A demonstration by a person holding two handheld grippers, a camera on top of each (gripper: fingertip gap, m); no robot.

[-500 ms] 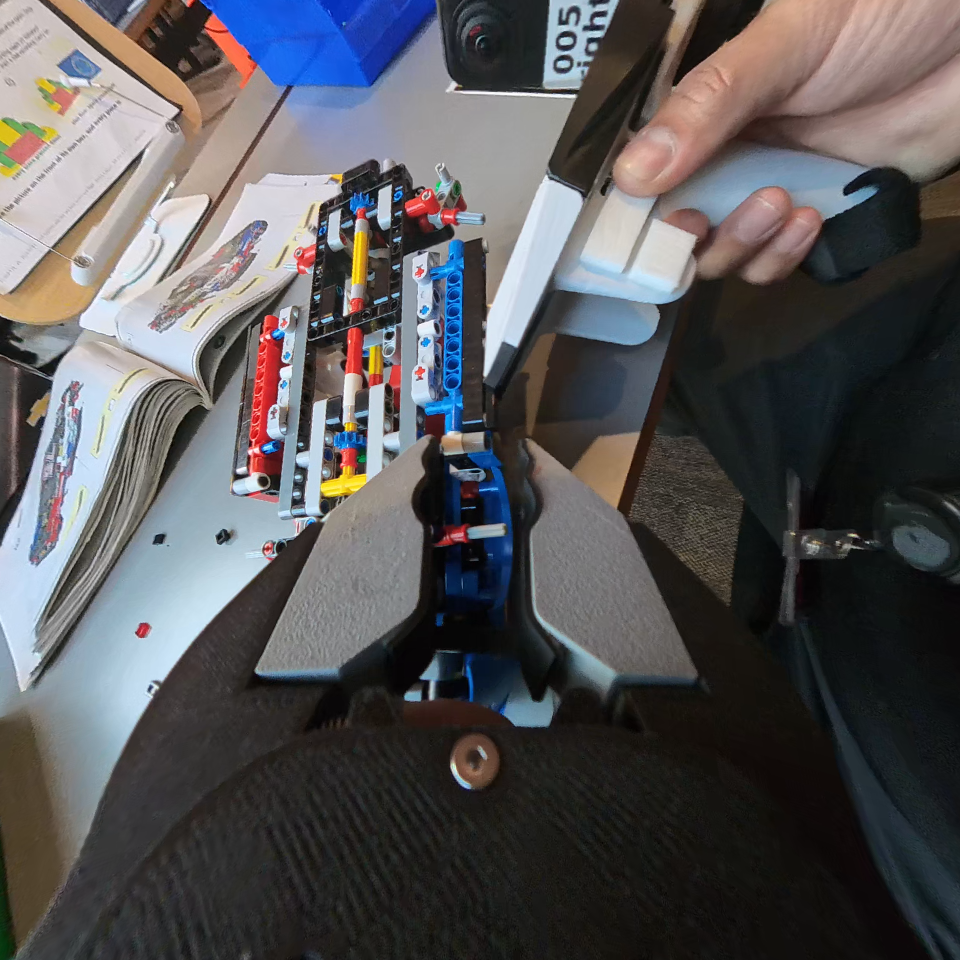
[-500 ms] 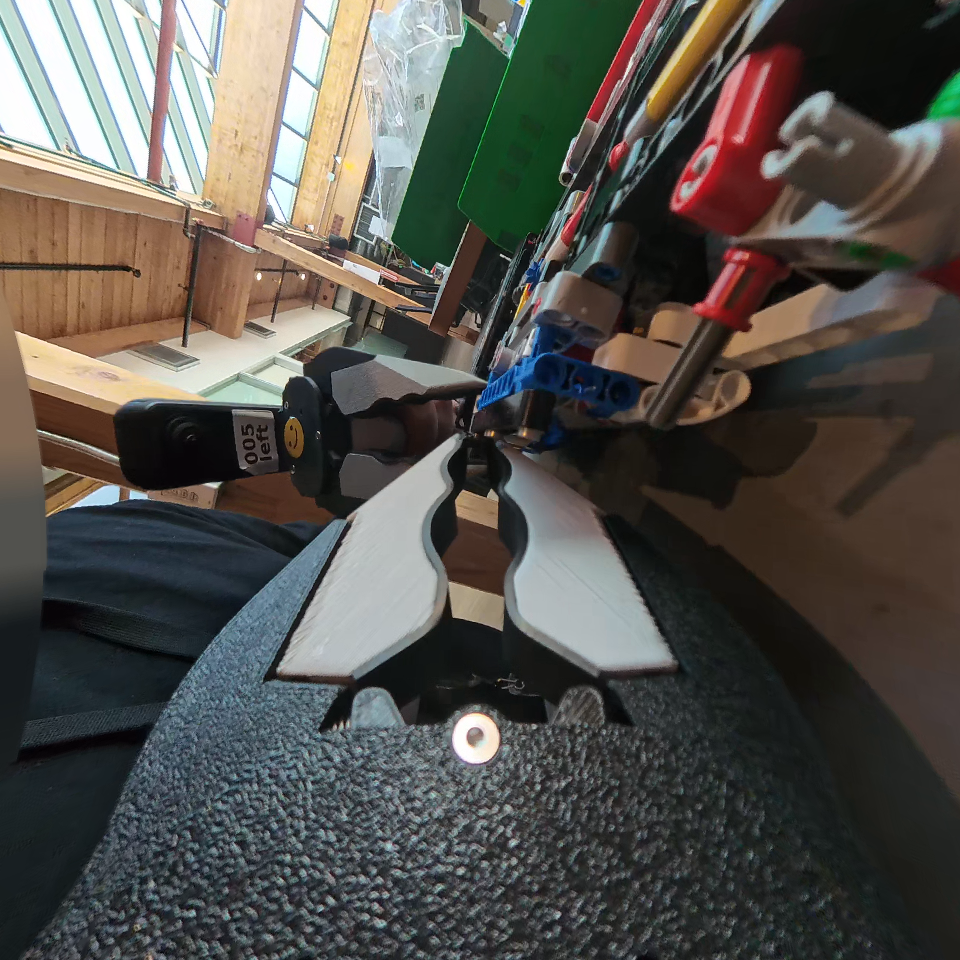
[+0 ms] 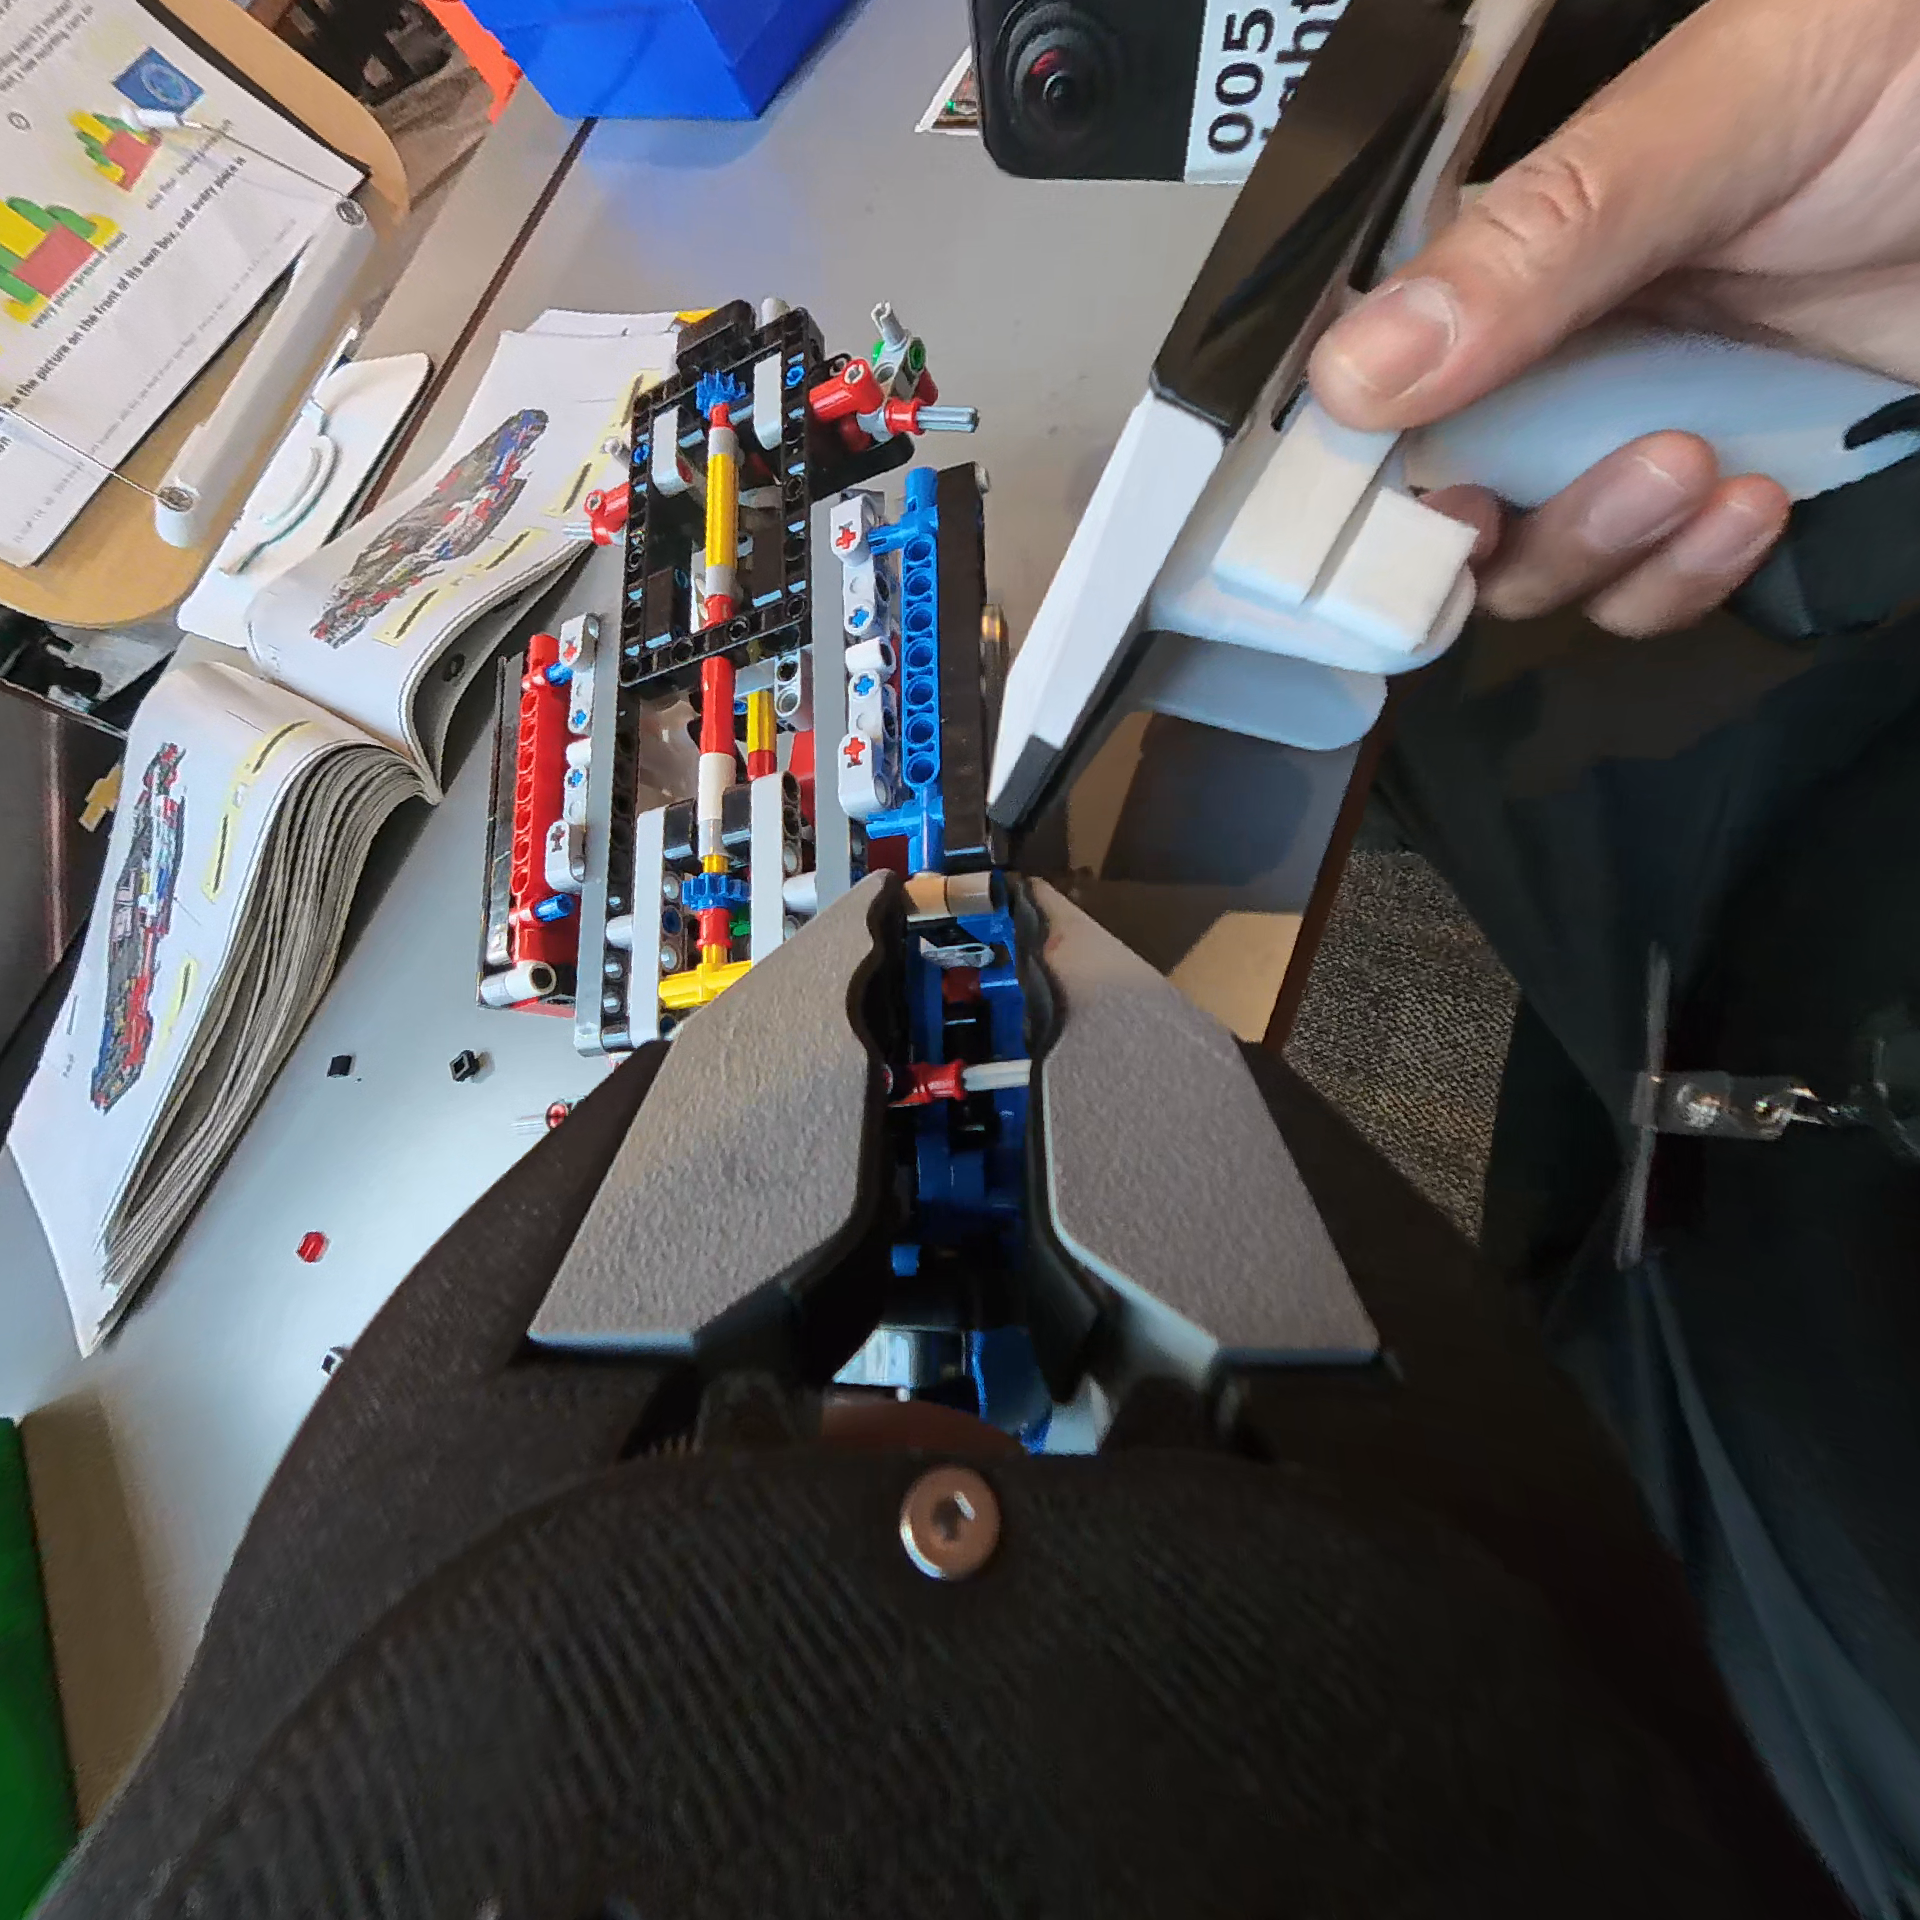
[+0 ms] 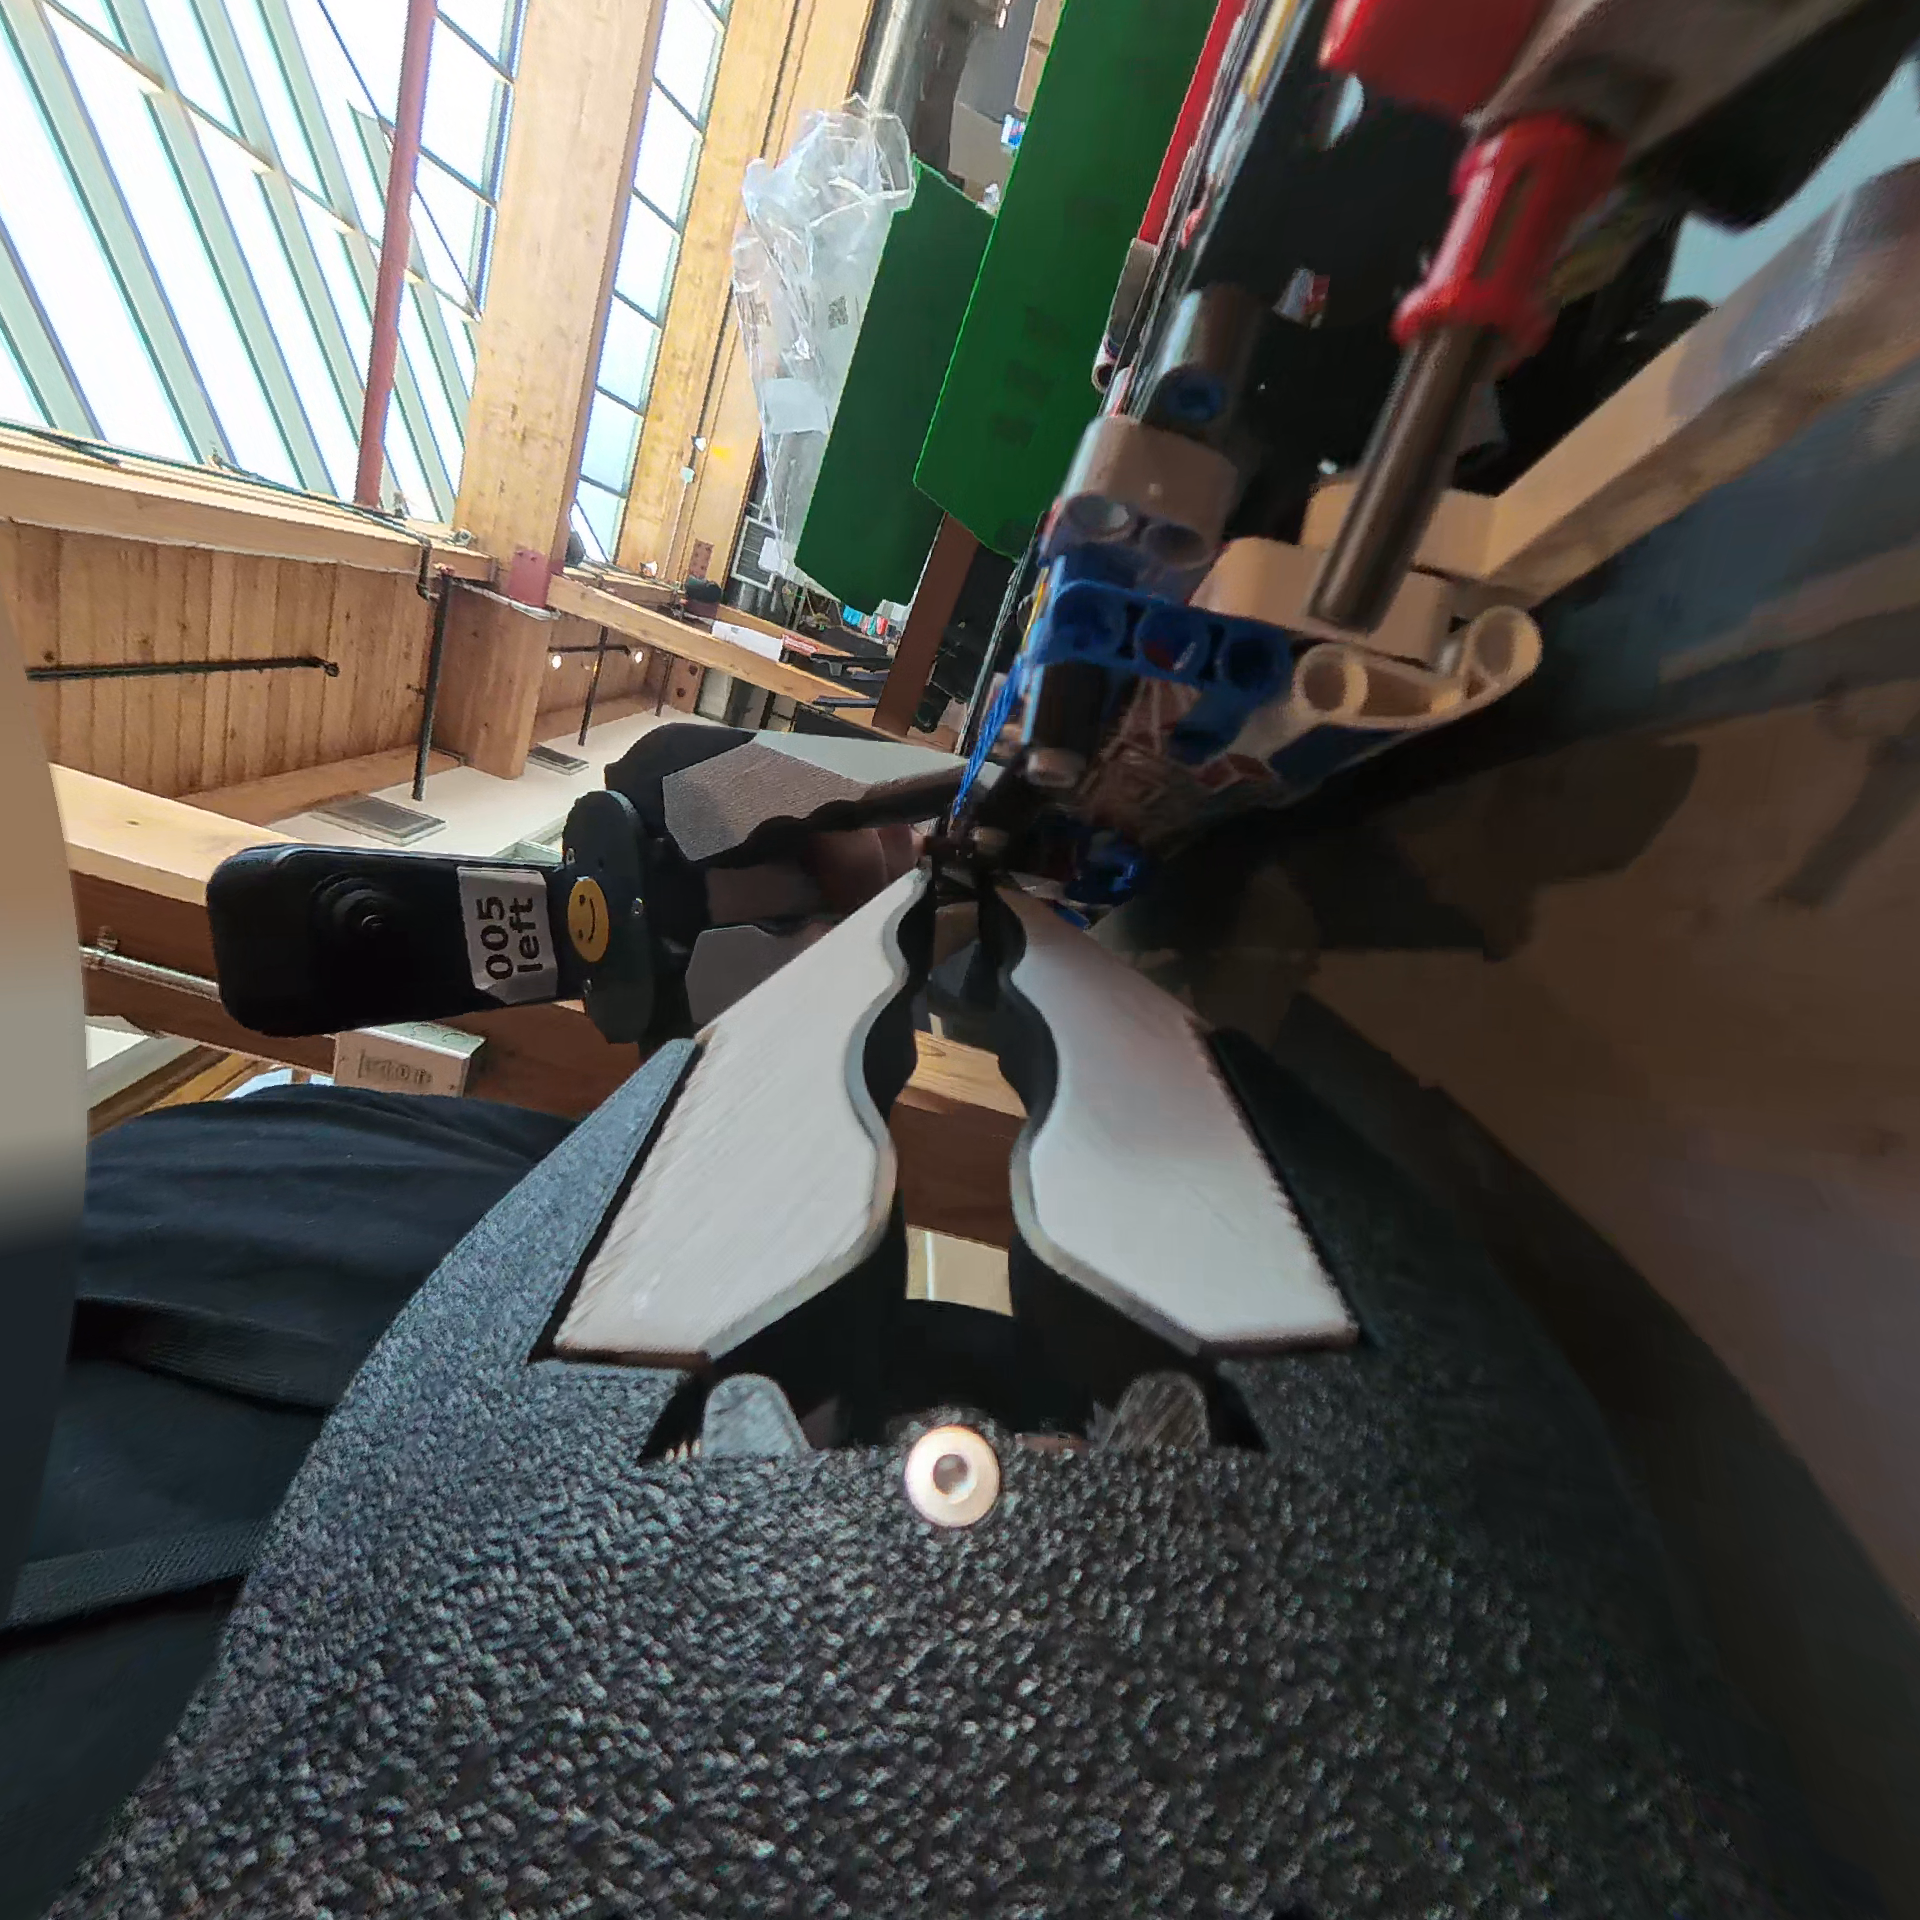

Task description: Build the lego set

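Note:
The lego model (image 3: 727,644), a long frame of black, red, blue, yellow and grey beams, lies on the grey table (image 3: 810,229). My left gripper (image 3: 954,899) is shut on the blue section (image 3: 966,1164) at the model's near right end. My right gripper (image 3: 1003,816), held by a hand (image 3: 1610,260), points down at the end of the blue and black beams just beyond the left fingertips. In the right wrist view its white fingers (image 4: 748,1143) are almost together at the tips (image 4: 961,894) on a small dark piece, hard to make out, against the model's blue beam (image 4: 1164,644). The left gripper (image 4: 925,831) shows there too.
An open instruction booklet (image 3: 260,831) lies left of the model. Small loose pieces (image 3: 310,1245) are scattered on the table in front of it. A blue bin (image 3: 665,52) stands at the back. The table's right edge (image 3: 1320,914) is just right of the grippers. My left and right fingertips are right by each other.
My right gripper has moved in closer to the model's end and the left fingertips. The left gripper still holds the blue section in the same place.

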